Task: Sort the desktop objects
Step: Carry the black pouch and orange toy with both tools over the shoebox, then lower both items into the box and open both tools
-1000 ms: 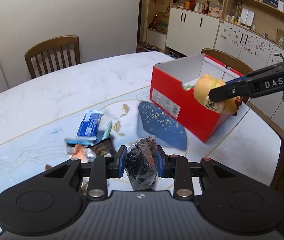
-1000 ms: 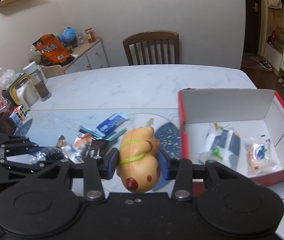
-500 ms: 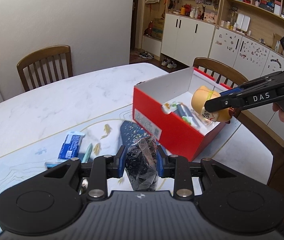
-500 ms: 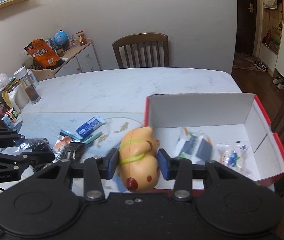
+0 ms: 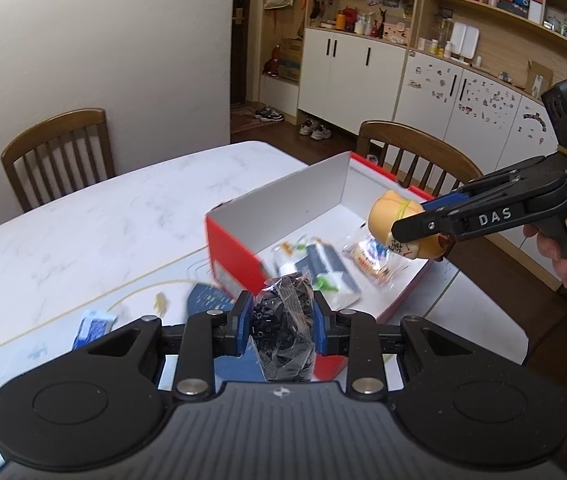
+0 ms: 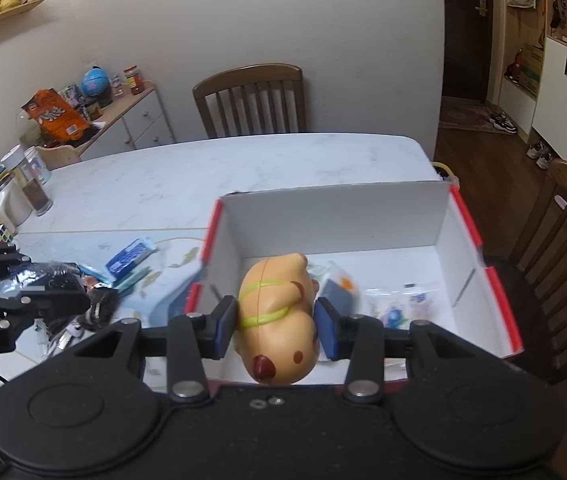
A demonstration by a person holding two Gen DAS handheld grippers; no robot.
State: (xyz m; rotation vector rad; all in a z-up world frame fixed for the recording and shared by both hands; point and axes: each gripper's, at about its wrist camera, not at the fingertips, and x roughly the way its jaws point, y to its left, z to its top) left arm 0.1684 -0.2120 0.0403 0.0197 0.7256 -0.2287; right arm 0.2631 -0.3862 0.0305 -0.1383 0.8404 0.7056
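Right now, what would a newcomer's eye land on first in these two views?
The tan plastic puppy toy with a yellow-green band, clamped in the right gripper over the open red cardboard box with white inside. Next, the clear bag of small black parts, pinched in the left gripper near the box's front corner. Wrapped packets already lie in the box.

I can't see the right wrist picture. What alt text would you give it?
A handheld gripper clamps a tan toy animal above an open red box with white inside walls, on a marble table. Packets lie in the box. The other gripper, far left, holds a black bag over scattered clutter.
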